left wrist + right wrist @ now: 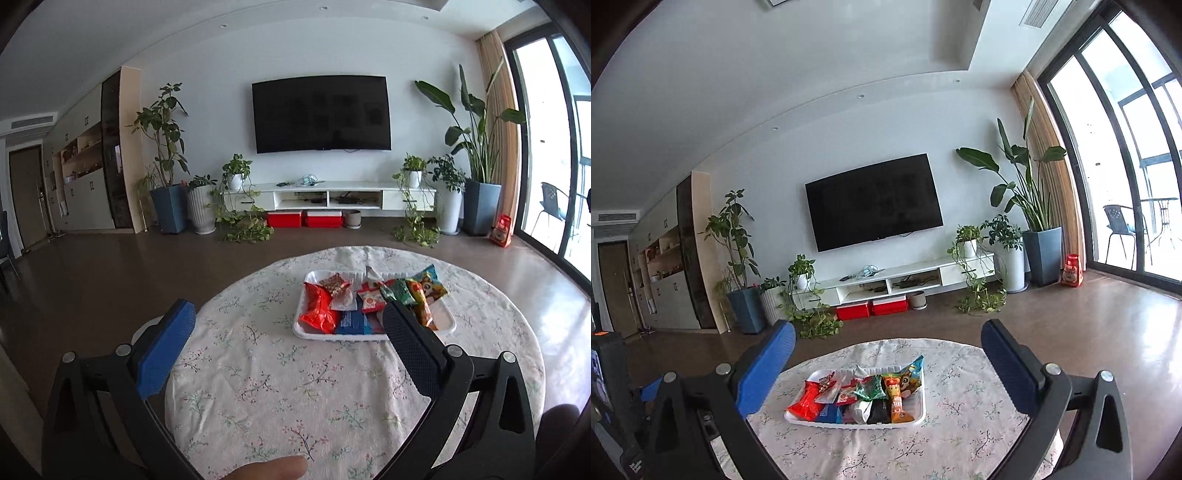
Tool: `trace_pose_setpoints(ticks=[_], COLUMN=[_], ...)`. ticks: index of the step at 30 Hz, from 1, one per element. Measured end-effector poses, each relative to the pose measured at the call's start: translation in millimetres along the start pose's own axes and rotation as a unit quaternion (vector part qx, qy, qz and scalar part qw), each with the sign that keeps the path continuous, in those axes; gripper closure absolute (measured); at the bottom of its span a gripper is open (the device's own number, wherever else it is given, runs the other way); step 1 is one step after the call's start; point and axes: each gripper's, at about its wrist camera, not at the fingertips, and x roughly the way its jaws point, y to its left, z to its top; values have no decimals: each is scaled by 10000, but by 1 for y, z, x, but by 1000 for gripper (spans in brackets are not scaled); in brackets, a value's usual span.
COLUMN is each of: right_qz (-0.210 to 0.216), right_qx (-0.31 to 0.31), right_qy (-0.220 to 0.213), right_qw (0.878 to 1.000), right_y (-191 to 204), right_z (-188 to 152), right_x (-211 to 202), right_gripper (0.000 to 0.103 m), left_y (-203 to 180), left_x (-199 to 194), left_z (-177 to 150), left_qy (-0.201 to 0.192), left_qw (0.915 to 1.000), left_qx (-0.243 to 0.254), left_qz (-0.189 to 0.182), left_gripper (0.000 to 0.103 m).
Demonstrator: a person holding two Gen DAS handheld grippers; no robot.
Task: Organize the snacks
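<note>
Left gripper [288, 325] and right gripper [888, 354]: jaws of both stood wide apart and held nothing, raised above the near part of the tabletop [258, 387], which was round and covered in a floral cloth. Beyond them lay a white tray [919, 413] on the cloth, carrying all the visible snack packets: a red foil packet [318, 308] at its left end, a dark blue packet [351, 323] beside it, a green packet [872, 387] and an orange cartoon-printed packet [895, 400] towards the right, overlapping loosely. No packet showed on the bare cloth. This arrangement would suit either snacks already gathered or a heap awaiting sorting. Any grasp would best take one packet by a free edge, with the jaws closing gently on the crinkly film. Printing on the packets was too small to read.
</note>
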Motion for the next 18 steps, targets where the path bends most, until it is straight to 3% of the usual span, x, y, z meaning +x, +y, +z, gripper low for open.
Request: trace_pose_setpoints(ticks=[6,18], right_qz=[-60,-335], right_qx=[-266,-412], right_qy=[697,1538], right_qw=[9972,9867], right_y=[5,6], right_z=[-29,-53], right_x=[-1,0], right_gripper=[0,0], left_y=[-13,-13], left_x=[3,12], left_z=[-27,-35], left_qy=[611,1098], left_qw=[9978,9931], left_qx=[78,-6], left_qz=[-261,-414], left_gripper=[0,0])
